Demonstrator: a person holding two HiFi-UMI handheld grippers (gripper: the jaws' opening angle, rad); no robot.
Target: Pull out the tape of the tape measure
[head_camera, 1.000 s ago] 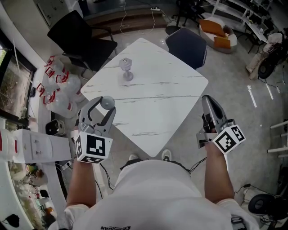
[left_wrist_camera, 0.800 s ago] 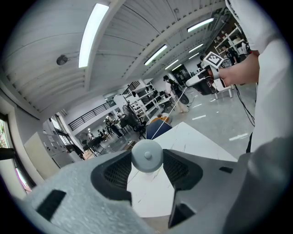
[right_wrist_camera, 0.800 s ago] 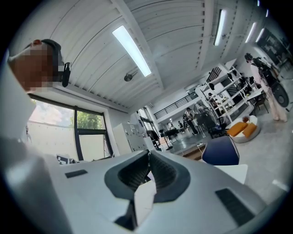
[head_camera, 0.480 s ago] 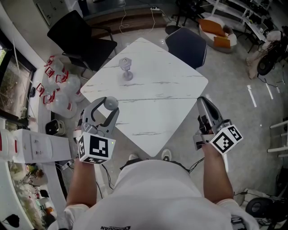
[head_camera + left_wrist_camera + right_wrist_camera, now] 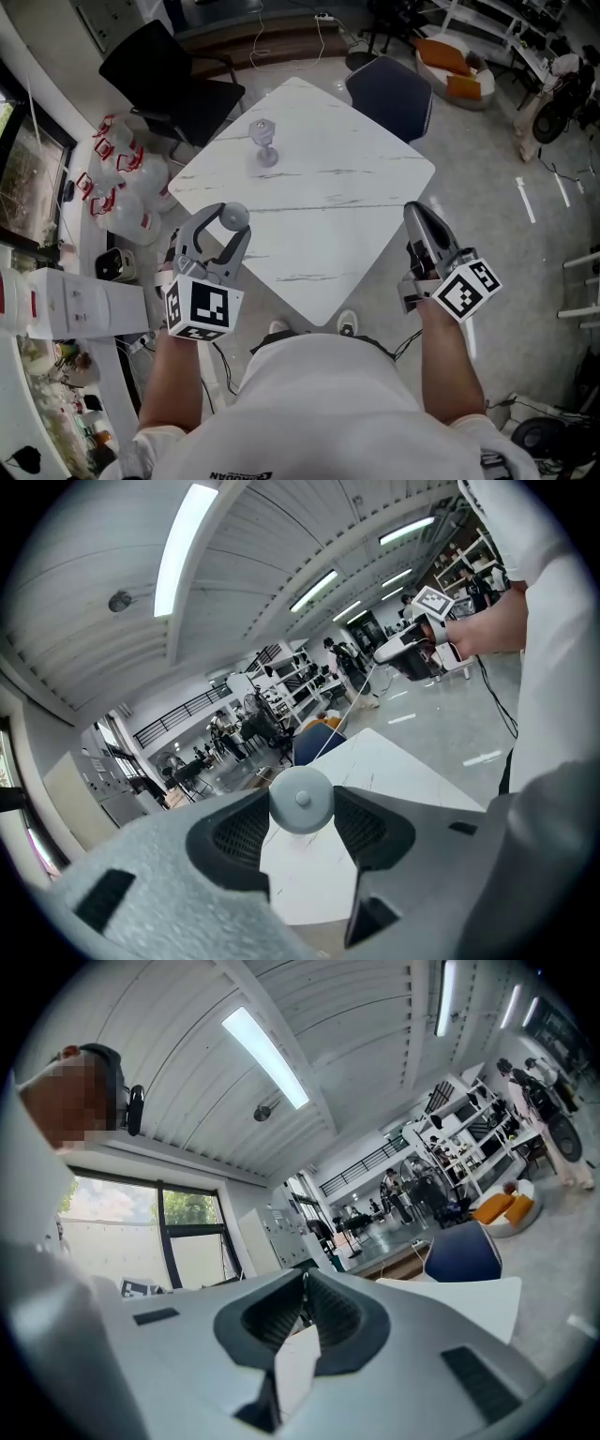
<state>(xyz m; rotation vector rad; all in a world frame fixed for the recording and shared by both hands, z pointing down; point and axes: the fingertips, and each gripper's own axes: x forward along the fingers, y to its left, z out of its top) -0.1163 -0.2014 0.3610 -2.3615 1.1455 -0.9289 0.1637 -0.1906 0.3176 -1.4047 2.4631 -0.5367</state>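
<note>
**Left gripper** (image 5: 228, 223): jaws stand wide, clamped on the tape measure; the ribbed pads press its rim at 9 and 3 o'clock. The marker cube faces up toward the head camera.

**Tape measure** (image 5: 302, 799): small round case, pale grey and smooth, with a little raised button at the centre of its flat face. That face looks back along the jaws at the camera. In the head view the case sits over the table's 8 o'clock edge, held off the surface.

**Tape** (image 5: 352, 705): thin pale line, seen in the left gripper view only. Its long axis rises from just above the case toward 2 o'clock and ends at the tips of the other gripper. In the head view it is too fine to make out.

**Right gripper** (image 5: 303, 1288): jaws closed, tips meeting, pinched on the tape's end. It is at the table's 4 o'clock edge and well apart from the case.

**Table** (image 5: 309, 169): white, marble-veined, set corner-on like a diamond.

**Stemmed clear object** (image 5: 263, 145): upright, near the table's 10 o'clock edge.

**Blue chair** (image 5: 389, 98): at the table's 1 o'clock side.

**Black chair** (image 5: 164, 80): at the table's 10 o'clock side.
</note>
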